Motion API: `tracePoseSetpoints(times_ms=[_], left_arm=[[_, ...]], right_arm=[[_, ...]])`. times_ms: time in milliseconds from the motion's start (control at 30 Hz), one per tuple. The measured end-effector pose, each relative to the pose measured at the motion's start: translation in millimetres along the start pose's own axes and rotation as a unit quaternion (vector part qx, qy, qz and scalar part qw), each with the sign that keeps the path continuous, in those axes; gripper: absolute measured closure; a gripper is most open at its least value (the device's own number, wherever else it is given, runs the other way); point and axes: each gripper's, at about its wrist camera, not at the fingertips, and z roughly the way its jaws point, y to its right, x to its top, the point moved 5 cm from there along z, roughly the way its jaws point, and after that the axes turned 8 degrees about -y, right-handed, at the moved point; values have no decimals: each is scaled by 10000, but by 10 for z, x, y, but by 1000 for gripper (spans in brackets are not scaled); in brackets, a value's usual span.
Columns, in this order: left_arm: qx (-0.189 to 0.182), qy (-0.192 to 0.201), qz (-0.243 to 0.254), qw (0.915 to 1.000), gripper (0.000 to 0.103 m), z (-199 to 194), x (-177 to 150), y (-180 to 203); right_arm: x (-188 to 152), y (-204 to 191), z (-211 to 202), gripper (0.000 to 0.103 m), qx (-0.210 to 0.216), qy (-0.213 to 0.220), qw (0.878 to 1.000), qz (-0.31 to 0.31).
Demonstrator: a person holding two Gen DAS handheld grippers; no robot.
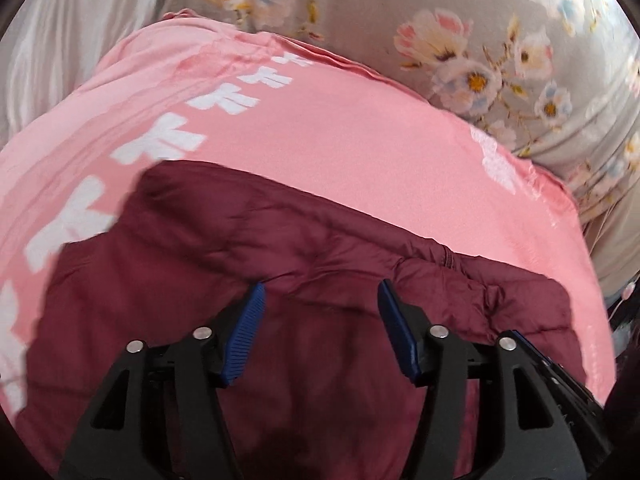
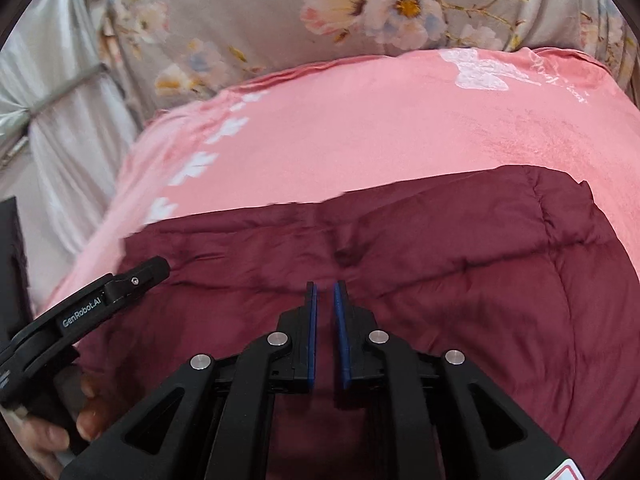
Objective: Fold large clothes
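Note:
A maroon quilted jacket (image 1: pixel 240 232) lies flat on a pink blanket (image 1: pixel 340 128) printed with white marks. My left gripper (image 1: pixel 321 286) hovers over the jacket near its far edge. Its blue pads (image 1: pixel 244 336) stand wide apart and open, with nothing between them. A zipper end (image 1: pixel 448 260) shows at that edge to the right. In the right wrist view the same jacket (image 2: pixel 460 248) fills the lower half on the pink blanket (image 2: pixel 360 132). My right gripper (image 2: pixel 325 284) sits above a crease, its pads a narrow gap apart, gripping nothing.
A grey floral sheet (image 1: pixel 500 40) (image 2: pixel 240 20) lies beyond the blanket. Pale cloth (image 2: pixel 68 140) hangs at the left. The left gripper's black body (image 2: pixel 92 312) and the hand (image 2: pixel 80 408) holding it show at lower left, beside a dark object (image 2: pixel 10 248).

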Motion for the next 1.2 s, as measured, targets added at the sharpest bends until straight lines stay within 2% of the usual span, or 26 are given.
tracePoseSetpoints(times_ms=[100, 167, 400, 567, 667, 800, 833, 1067, 1200], left_arm=[[64, -42, -192, 9998, 37, -331, -97, -370], [114, -106, -504, 9986, 36, -476, -189, -680], [181, -394, -1270, 9910, 32, -627, -540, -1440], [-282, -637, -1631, 9842, 28, -492, -753, -1621], [-322, -570, -1569, 9854, 22, -481, -762, -1588], [-357, -542, -1425, 9877, 21, -443, -763, -1488], [-399, -547, -1385, 9880, 22, -439, -764, -1455], [-704, -563, -1074, 9901, 80, -518, -692, -1204], [-688, -300, -768, 9942, 88, -742, -597, -995]], right_arm=[[-173, -265, -109, 91, 130, -11, 9996, -256], [-305, -404, -123, 91, 207, -59, 9992, -322], [-716, -628, 39, 91, 131, -338, 9983, -462], [-819, -611, 133, 92, -54, -331, 9978, -571], [-876, -628, 191, 92, -202, -283, 9971, -684], [-921, -634, 244, 93, -317, -151, 9965, -761], [-932, -633, 250, 93, -323, -128, 9965, -761], [-931, -606, 264, 93, -309, -30, 9966, -759], [-942, -553, 163, 94, -67, 0, 9982, -588]])
